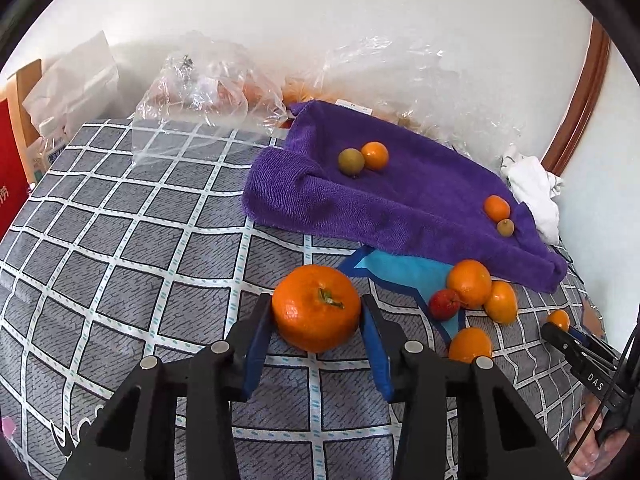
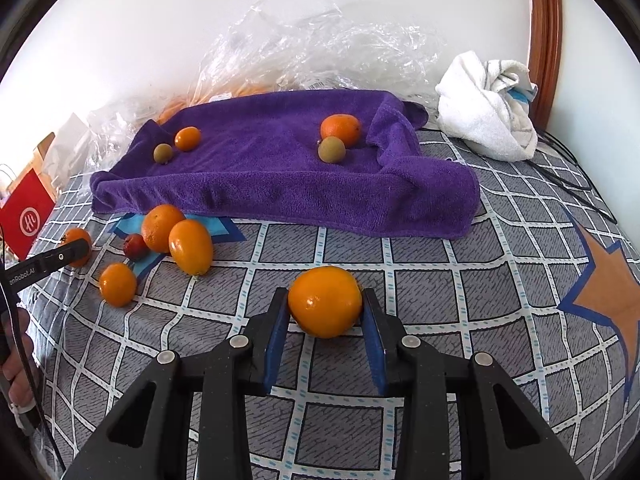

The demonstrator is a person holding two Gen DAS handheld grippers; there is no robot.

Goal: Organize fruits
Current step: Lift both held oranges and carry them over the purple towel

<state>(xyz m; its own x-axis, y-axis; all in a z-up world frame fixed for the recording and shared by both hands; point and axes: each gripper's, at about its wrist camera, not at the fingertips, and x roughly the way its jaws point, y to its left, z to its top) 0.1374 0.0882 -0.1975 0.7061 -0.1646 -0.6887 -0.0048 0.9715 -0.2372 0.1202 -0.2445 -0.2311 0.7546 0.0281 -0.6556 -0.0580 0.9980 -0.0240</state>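
Observation:
My left gripper (image 1: 317,308) is shut on a big tangerine (image 1: 316,307) with a green stem, held over the checked bedsheet. My right gripper (image 2: 325,304) is shut on a smooth orange fruit (image 2: 325,301). A purple towel (image 2: 272,168) lies at the back with two orange fruits (image 2: 340,129) (image 2: 187,138) and two small green-brown fruits (image 2: 331,149) (image 2: 163,153) on it. In front of the towel's left end lies a loose group: several orange fruits (image 2: 190,245) and a small red one (image 2: 135,246). The same group shows in the left wrist view (image 1: 469,283).
Clear plastic bags (image 2: 320,52) lie behind the towel against the wall. A crumpled white cloth (image 2: 486,108) sits at the right by a wooden frame. A red box (image 2: 26,216) stands at the left edge. A black cable (image 2: 568,176) runs along the right.

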